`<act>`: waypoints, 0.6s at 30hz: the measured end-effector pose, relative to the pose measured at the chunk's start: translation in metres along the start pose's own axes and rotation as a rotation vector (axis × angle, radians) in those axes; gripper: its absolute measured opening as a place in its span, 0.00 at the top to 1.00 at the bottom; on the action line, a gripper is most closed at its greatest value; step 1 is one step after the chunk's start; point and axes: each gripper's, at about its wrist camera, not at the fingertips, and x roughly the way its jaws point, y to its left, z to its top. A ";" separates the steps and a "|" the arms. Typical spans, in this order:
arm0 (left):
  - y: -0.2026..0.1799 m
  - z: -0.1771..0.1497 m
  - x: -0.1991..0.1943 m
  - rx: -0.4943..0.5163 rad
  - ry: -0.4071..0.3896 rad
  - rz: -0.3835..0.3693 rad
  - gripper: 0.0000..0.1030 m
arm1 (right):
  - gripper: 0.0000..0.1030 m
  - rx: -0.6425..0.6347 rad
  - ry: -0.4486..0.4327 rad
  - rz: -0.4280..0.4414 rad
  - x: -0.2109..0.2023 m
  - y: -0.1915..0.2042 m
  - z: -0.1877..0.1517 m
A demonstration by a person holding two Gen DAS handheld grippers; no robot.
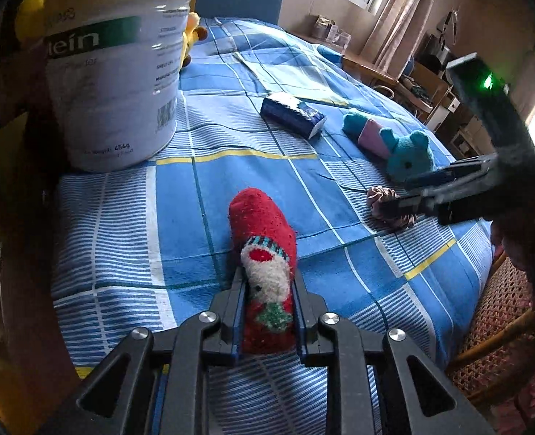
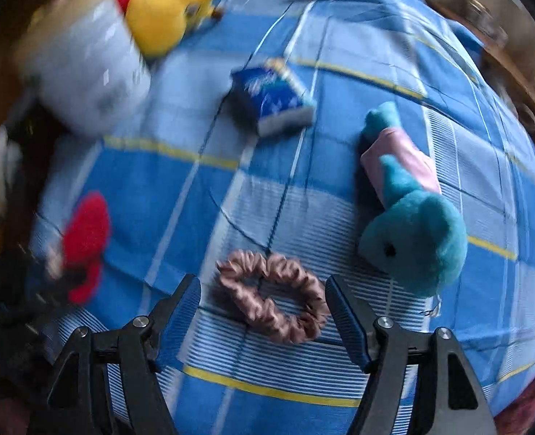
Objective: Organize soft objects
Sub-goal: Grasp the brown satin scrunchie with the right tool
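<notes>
Your sock [image 1: 263,239] lies on the bedsheet [image 1: 129,224], tub [image 1: 115,65] behind it to the left. Tissue pack [image 1: 292,114] sits mid-bed, plush toy [image 1: 394,141] right of it. Scrunchie [image 2: 272,299] lies just in front of that plush.

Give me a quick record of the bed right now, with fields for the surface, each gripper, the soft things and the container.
surface: blue checked bedspread
left gripper: shut on the red Christmas sock
right gripper: open, pointing down with the pink scrunchie between its jaws, not gripped
other soft things: teal plush mouse, yellow plush toy, blue tissue pack
container: white tin, upright at the bed's far left, the yellow plush behind it
</notes>
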 end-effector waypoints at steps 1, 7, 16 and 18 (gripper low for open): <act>0.002 0.000 0.000 -0.004 0.001 -0.005 0.77 | 0.29 -0.025 0.018 -0.012 0.003 0.002 -0.001; 0.003 -0.001 -0.001 -0.015 -0.004 -0.010 0.77 | 0.29 -0.036 0.041 -0.030 0.014 -0.003 -0.004; 0.002 -0.003 -0.002 -0.015 -0.013 0.000 0.77 | 0.88 0.002 -0.072 -0.006 0.009 0.003 0.008; 0.001 -0.003 -0.002 -0.009 -0.015 0.004 0.77 | 0.88 0.023 -0.086 0.014 0.010 0.007 0.010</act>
